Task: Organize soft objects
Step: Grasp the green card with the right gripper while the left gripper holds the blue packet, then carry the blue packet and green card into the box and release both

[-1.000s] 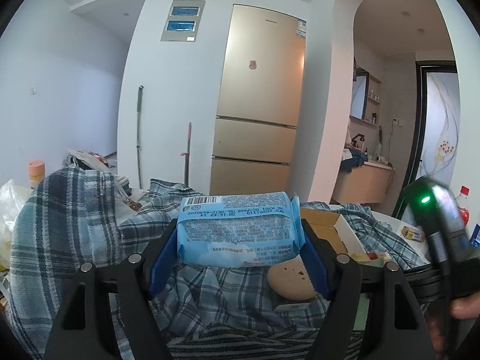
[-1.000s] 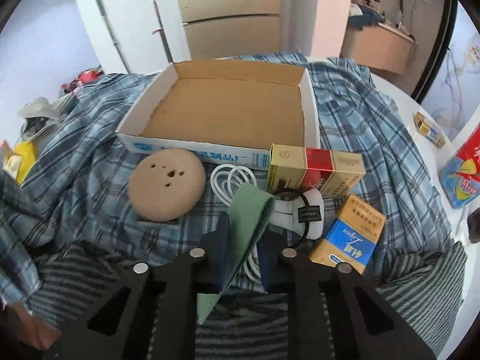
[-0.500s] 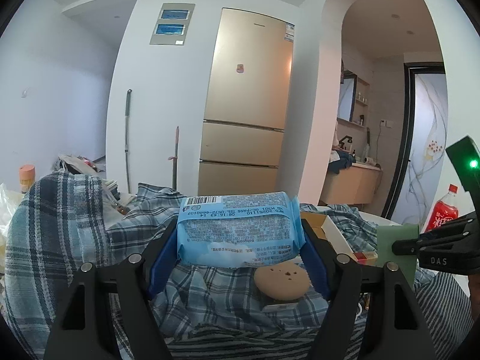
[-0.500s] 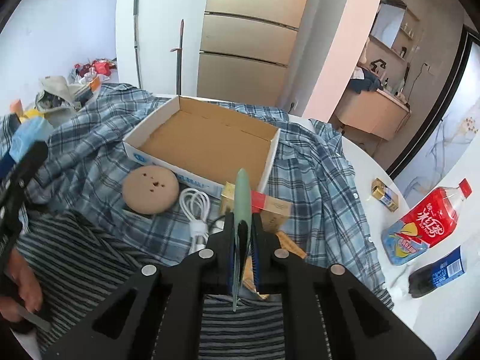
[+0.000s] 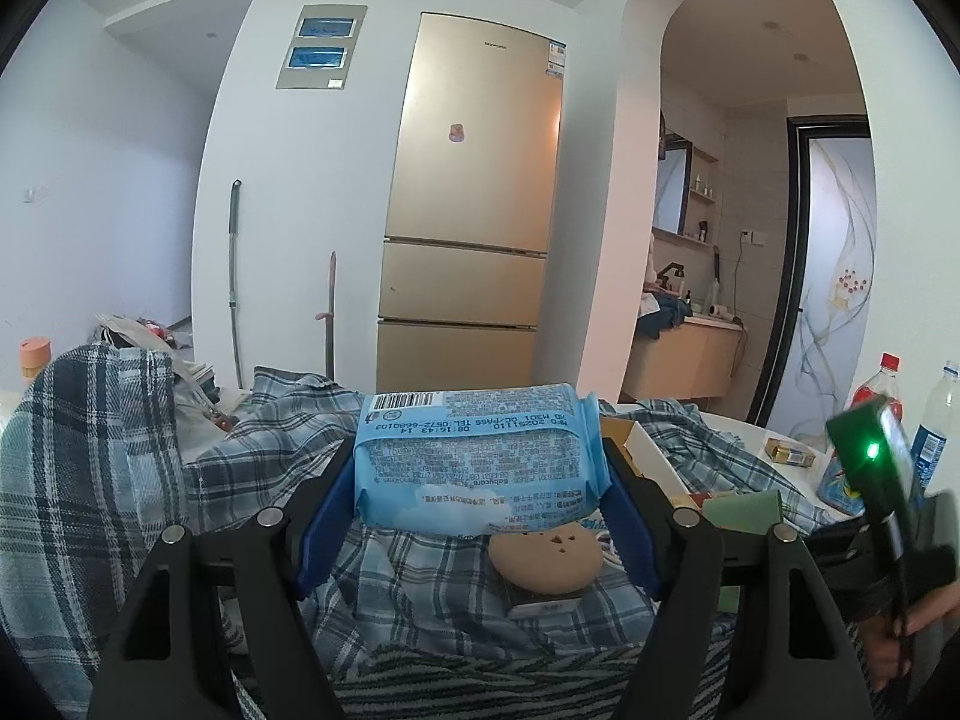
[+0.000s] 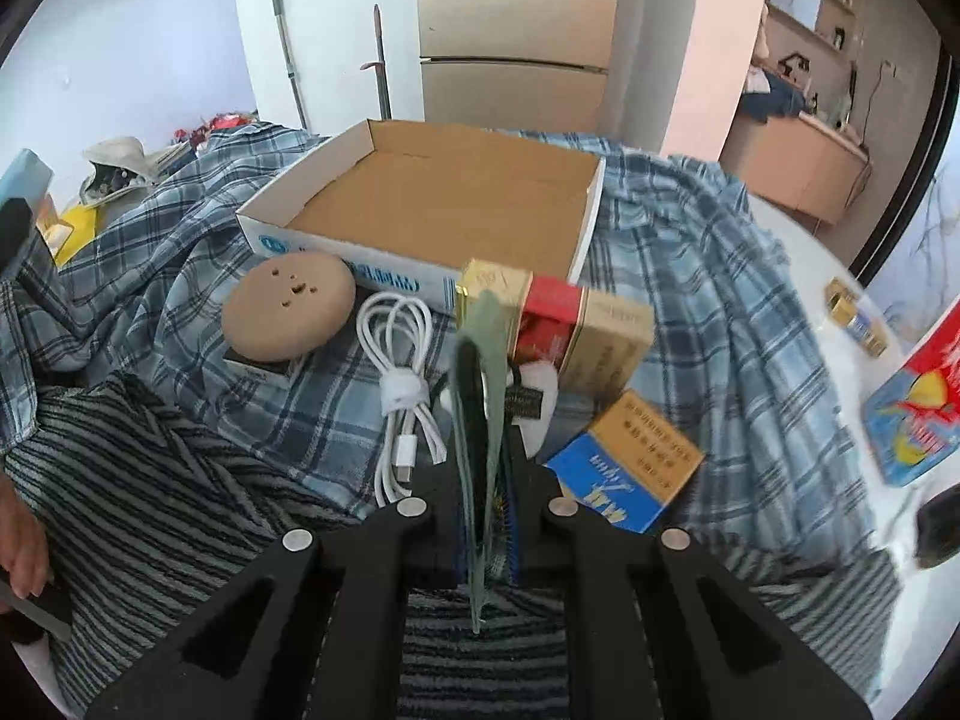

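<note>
The left tongs (image 5: 474, 474) are clamped on a blue wet-wipe packet (image 5: 477, 459), held crosswise between their blue pads above a plaid shirt (image 5: 420, 576). The right tongs (image 6: 486, 456) pinch a thin green cloth (image 6: 480, 420) edge-on, just in front of an open cardboard box (image 6: 444, 204), with a tan round sponge (image 6: 288, 315) and a white cable (image 6: 399, 372) lying to their left.

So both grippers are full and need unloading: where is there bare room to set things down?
The cardboard box floor is bare from wall to wall. Striped cloth left of the cable is free too. It is crowded in front of the box: round pad, cable, red-gold carton and blue-orange carton sit close together.
</note>
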`<state>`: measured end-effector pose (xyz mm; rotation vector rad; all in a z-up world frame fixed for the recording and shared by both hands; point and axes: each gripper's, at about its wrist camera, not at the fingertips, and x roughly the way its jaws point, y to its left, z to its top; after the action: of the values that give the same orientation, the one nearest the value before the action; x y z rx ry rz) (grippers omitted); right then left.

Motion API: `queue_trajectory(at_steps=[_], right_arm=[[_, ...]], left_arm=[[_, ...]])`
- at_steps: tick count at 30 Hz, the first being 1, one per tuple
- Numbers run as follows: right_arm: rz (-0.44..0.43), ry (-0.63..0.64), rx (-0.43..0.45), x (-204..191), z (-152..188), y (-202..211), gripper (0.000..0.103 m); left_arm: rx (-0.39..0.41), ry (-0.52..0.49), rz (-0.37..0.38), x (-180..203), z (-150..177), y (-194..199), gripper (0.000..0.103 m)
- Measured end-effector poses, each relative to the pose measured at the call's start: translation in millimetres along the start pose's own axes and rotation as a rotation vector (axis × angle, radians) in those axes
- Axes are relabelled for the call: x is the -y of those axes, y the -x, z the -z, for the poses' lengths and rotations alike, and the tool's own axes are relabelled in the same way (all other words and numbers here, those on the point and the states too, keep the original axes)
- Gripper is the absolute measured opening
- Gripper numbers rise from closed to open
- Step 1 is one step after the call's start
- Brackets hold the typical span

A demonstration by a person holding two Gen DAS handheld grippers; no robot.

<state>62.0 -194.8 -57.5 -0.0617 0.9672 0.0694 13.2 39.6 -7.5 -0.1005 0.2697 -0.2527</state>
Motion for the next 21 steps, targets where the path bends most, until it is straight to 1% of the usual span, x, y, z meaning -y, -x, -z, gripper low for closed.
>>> queue_trajectory(at_steps=[2,4,6,9,11,14,17,18,21], right_arm=[[-0.017,-0.017,0.031,2.7,7.9,-3.1,0.007],[-0.041,-0.019,0.100,2.5,14.6,0.6,0.007],[-0.070,-0.023,0.149,2.3,16.3,7.7,0.006],[-0.056,-0.016,0.231,-1.3,19.3,19.7,0.006],[-0.051,0.001,0.278,-6.2,22.5,26.6,0.006],[-0.052,0.012,0.355,-8.6,25.1,38.6,0.006],[-0.071,0.012,0.412,-7.1,26.9,47.7,0.006],[-0.084,0.013,0.422,-6.5,27.3,49.8,0.006],[-0.085,0.014,0.446,-6.0,27.3,53.9,0.006]], left_arm=[[0.005,-0.008,0.003,1.5,1.0,0.6,0.076],[0.009,-0.019,0.006,3.6,1.7,0.9,0.076],[0.015,-0.026,0.007,4.8,2.3,1.7,0.076],[0.019,-0.029,0.019,5.8,2.7,2.9,0.076],[0.009,-0.029,0.042,6.2,3.6,2.1,0.076],[0.012,-0.039,0.036,7.5,4.2,2.7,0.076],[0.023,-0.066,0.036,13.4,6.1,4.6,0.076],[0.026,-0.075,0.031,15.3,6.6,5.2,0.076],[0.051,-0.092,-0.001,20.1,7.2,10.8,0.076]])
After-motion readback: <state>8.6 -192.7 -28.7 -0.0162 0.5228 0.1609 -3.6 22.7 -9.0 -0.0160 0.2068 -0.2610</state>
